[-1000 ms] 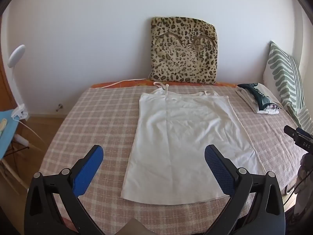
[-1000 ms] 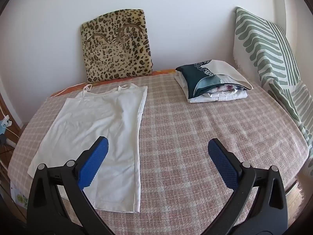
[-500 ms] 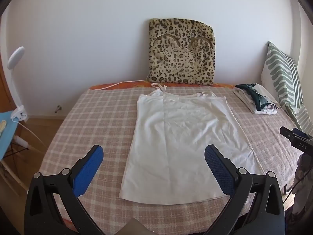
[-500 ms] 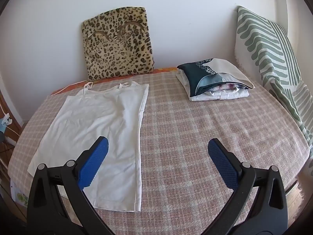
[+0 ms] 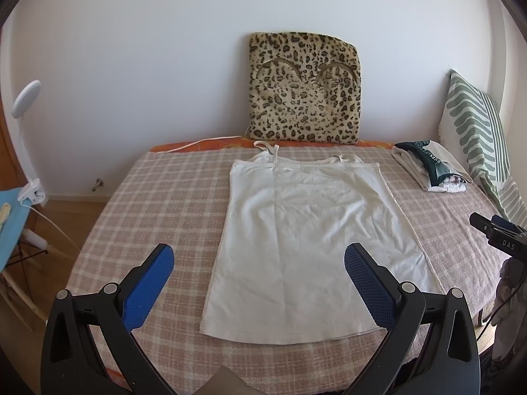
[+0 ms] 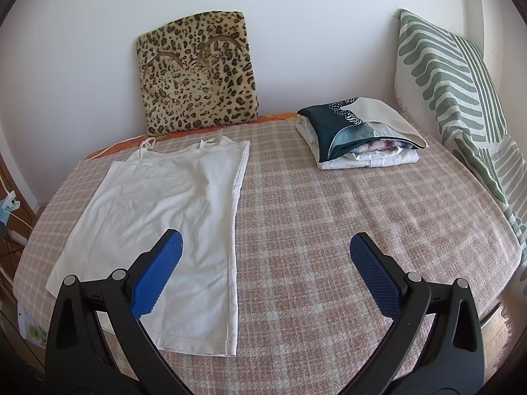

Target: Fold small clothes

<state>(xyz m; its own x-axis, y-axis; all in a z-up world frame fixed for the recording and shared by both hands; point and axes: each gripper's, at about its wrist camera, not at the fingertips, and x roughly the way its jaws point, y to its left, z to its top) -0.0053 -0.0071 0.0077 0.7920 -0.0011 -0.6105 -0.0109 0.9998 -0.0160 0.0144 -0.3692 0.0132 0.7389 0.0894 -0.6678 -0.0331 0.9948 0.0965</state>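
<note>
White camisole top lies spread flat, unfolded, on the pink-and-cream checked bedspread, its thin shoulder straps toward the wall and its hem toward the cameras. The fabric is plain, off-white and lightly creased, with a stitched band along the hem and neckline. One strap loops loose past the neckline onto the orange edge of the bed.

A leopard-print cushion leans upright against the white wall just behind the straps. To the right of the camisole, well apart from it, sits a pile of folded clothes: white pieces at the bottom, a dark teal and cream patterned piece on top. A green-striped pillow stands beside that pile.

The left gripper hovers over the hem end of the camisole, blue pads spread wide, gripping nothing. The right gripper hangs over the bedspread by the garment's right edge, likewise wide apart and empty. A white clip-on lamp stands at far left.
</note>
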